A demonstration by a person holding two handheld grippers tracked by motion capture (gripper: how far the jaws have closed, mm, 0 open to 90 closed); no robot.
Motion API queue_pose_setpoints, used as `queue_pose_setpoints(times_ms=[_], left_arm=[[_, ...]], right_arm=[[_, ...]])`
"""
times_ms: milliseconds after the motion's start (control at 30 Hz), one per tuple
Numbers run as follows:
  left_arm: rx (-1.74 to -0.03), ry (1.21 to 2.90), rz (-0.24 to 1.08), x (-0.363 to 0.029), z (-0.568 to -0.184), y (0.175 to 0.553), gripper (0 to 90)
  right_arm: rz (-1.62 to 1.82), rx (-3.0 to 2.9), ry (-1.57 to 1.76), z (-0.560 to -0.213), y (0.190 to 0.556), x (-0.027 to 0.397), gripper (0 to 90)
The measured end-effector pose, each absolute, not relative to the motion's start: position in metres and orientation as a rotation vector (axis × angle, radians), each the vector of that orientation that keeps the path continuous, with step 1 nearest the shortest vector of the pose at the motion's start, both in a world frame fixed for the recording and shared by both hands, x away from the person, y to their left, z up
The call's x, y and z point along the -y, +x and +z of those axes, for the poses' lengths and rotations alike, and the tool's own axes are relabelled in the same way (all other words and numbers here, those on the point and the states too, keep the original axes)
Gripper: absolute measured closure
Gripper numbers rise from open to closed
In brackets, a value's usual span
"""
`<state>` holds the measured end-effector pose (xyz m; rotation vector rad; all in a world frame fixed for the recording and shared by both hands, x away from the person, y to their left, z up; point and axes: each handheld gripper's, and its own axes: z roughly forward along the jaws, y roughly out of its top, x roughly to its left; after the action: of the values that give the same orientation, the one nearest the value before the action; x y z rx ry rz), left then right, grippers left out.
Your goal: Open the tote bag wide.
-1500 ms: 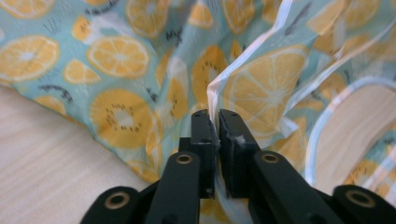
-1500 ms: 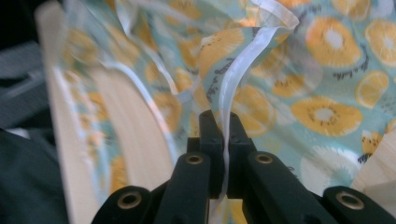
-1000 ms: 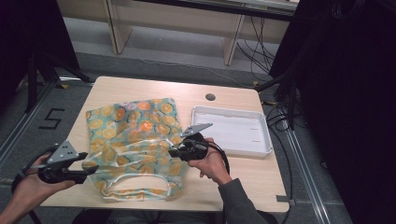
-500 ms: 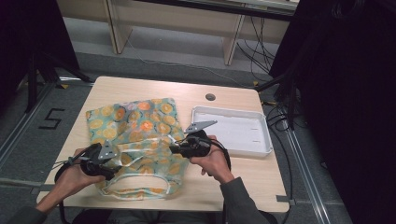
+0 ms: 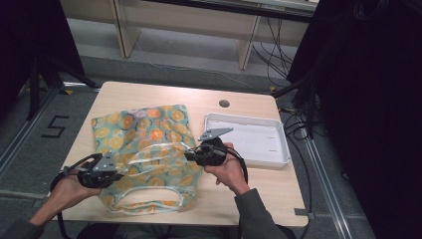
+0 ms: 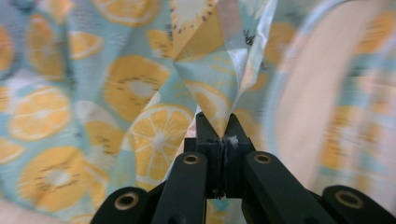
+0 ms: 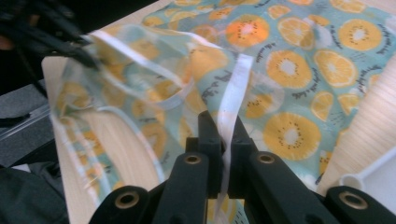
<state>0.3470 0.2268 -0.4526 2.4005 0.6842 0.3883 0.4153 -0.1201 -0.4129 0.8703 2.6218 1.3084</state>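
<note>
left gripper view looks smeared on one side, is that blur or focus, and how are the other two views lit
Left gripper view: the right half of the thin blue cloth printed with orange slices is streaked by motion blur, while the black left tool stays sharp. Right gripper view: the cloth's near, raised fold is soft and the flat part behind is crisper. High view: dim and grainy, with the pale wooden table evenly lit and dark surroundings.

Thin glossy printed bag [image 5: 149, 144], matt wood-grain table [image 5: 259, 191], white plastic tray [image 5: 278, 162].
</note>
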Motion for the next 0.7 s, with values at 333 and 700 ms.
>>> queue_pose_setpoints(times_ms=[333, 700], left_arm=[[-0.871, 2.263, 0.248, -0.254, -0.440, 0.396, 88.3], [-0.993, 2.254, 0.196, -0.258, -0.450, 0.421, 88.0]], right_arm=[[0.960, -2.612, 0.958, -0.448, 0.457, 0.102, 70.3], [1.097, -2.568, 0.710, -0.398, 0.414, 0.106, 51.3]])
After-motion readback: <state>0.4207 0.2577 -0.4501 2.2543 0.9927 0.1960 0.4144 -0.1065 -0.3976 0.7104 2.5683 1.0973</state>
